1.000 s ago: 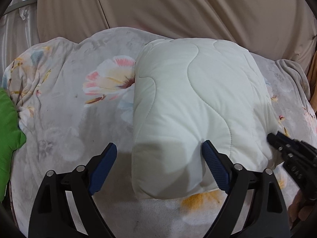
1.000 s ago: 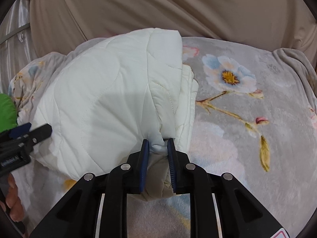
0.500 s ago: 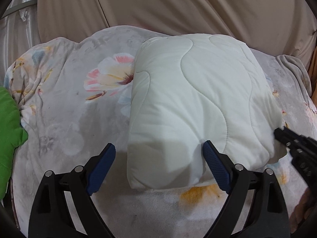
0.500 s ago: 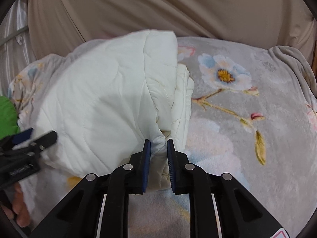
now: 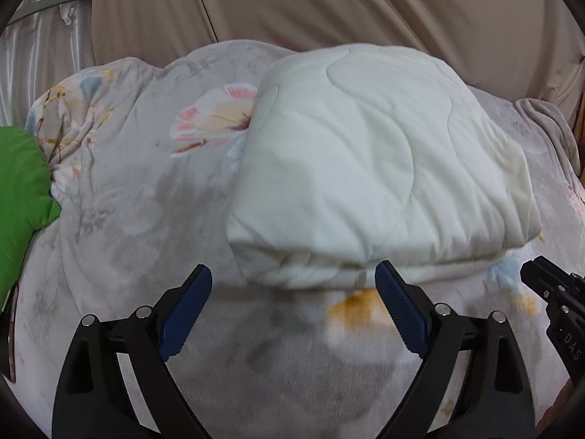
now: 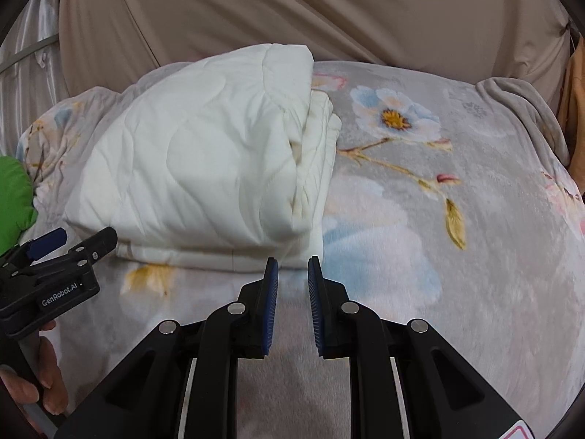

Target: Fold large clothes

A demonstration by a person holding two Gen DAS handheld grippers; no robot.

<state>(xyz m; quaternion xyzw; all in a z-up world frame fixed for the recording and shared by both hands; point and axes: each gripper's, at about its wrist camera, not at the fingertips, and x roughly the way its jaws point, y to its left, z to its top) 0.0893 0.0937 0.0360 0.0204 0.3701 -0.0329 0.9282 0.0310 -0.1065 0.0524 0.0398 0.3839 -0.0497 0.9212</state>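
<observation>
Both grippers have backed off since a second ago: the right gripper (image 6: 292, 270), then pinching a corner, now sits nearly closed and empty; the left gripper (image 5: 294, 285) stays wide open, holding nothing. White quilt (image 5: 373, 168) lies folded mid-frame on the flowered blanket (image 5: 120, 201). Soft, puffy, light, probably springs open; pinch stacked edges at a corner.

I see the quilt (image 5: 380, 175), white with wavy stitching, folded into a thick, squarish bundle. It lies flat on the floral blanket (image 5: 120, 197), its stacked layers showing along the near edge and right side.
</observation>
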